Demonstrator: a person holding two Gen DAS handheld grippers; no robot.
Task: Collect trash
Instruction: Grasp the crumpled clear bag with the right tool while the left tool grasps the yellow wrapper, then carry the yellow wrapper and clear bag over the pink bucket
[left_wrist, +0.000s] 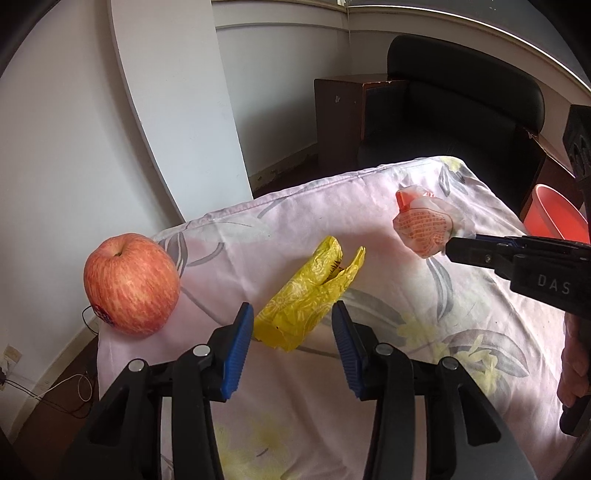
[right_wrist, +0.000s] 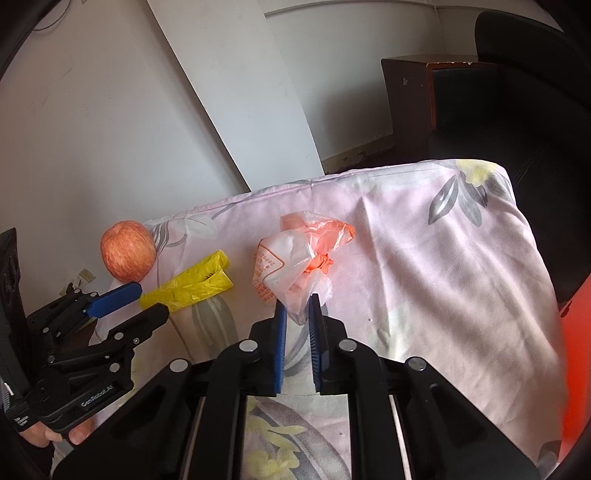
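Right gripper (right_wrist: 298, 308) pinching crumpled bag (right_wrist: 295, 258) mid-cloth; left gripper (left_wrist: 291, 328) agape (astride yellow wrapper (left_wrist: 310, 295)).

Looks like a lived-in room in a home, not a lab or shop. Over there, a pink floral bedsheet (left_wrist: 295, 221) draped across a small table as a makeshift cover. Behind it, a black padded armchair (left_wrist: 461, 74) and a scuffed dark wooden cabinet (left_wrist: 338, 114) pushed into the corner. Plain white walls, a white board (right_wrist: 236, 92) leaning against one. Down low on the left, a wall socket (left_wrist: 11, 356) with thin cables trailing over a dark floor. Off to the right, an orange plastic basin (left_wrist: 554, 214). An apple (left_wrist: 131, 284) sitting out, too.
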